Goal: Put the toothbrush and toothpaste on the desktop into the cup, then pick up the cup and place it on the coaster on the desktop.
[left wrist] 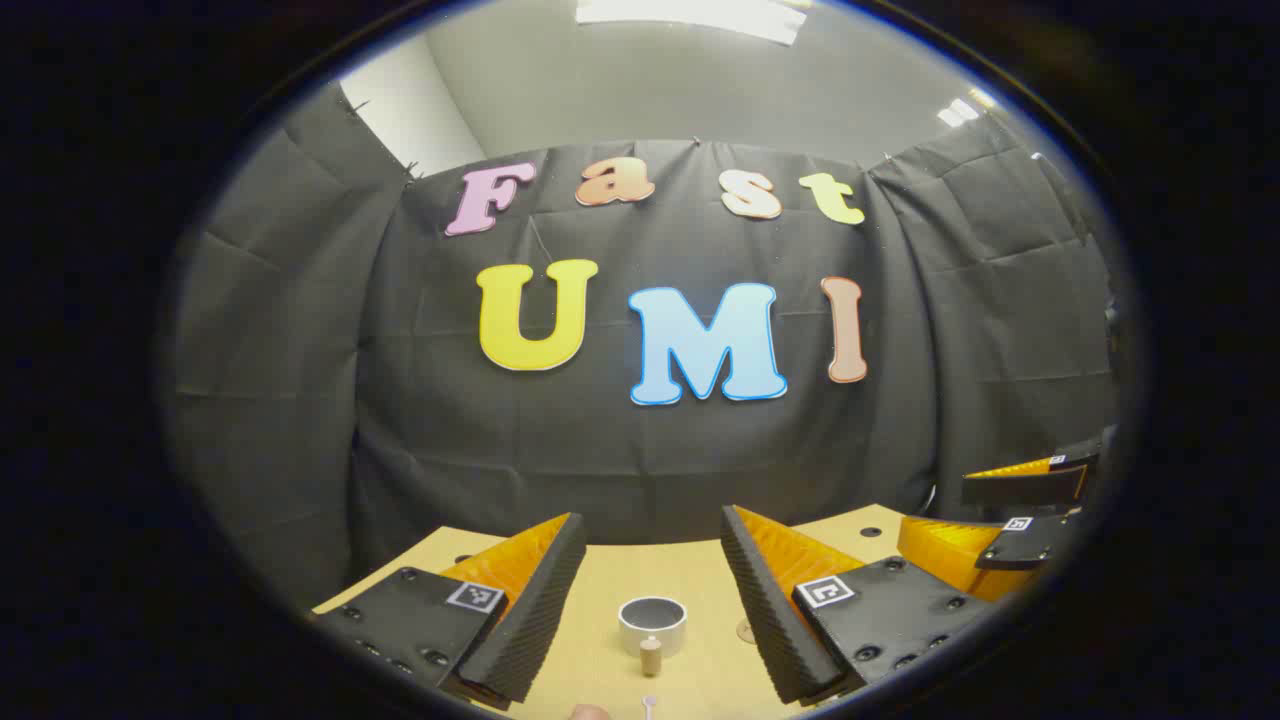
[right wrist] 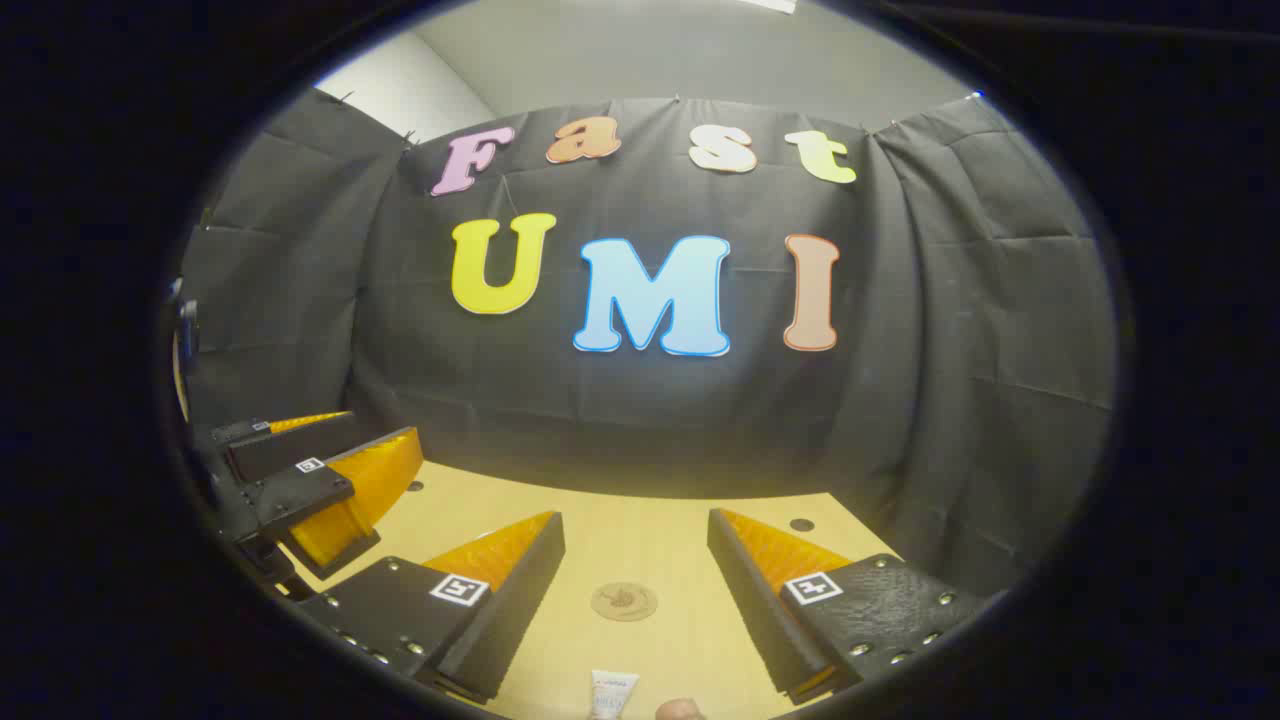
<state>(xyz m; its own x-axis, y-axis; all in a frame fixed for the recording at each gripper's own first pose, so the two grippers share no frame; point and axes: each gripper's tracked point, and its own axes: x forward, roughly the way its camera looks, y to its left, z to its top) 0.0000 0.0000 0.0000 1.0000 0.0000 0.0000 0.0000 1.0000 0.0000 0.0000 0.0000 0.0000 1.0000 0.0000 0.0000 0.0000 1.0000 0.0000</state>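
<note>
Both grippers hang wide open, holding nothing. The cup stands ahead between the left gripper fingers; the toothpaste tube lies just below the right gripper, coaster beyond. Lower the right squarely over the tube before closing.

White cup upright on tabletop, open mouth up. Toothpaste tube just in front, cap twd cup. Prob. toothbrush tip at bottom edge. Round tan coaster flat, apart.
</note>
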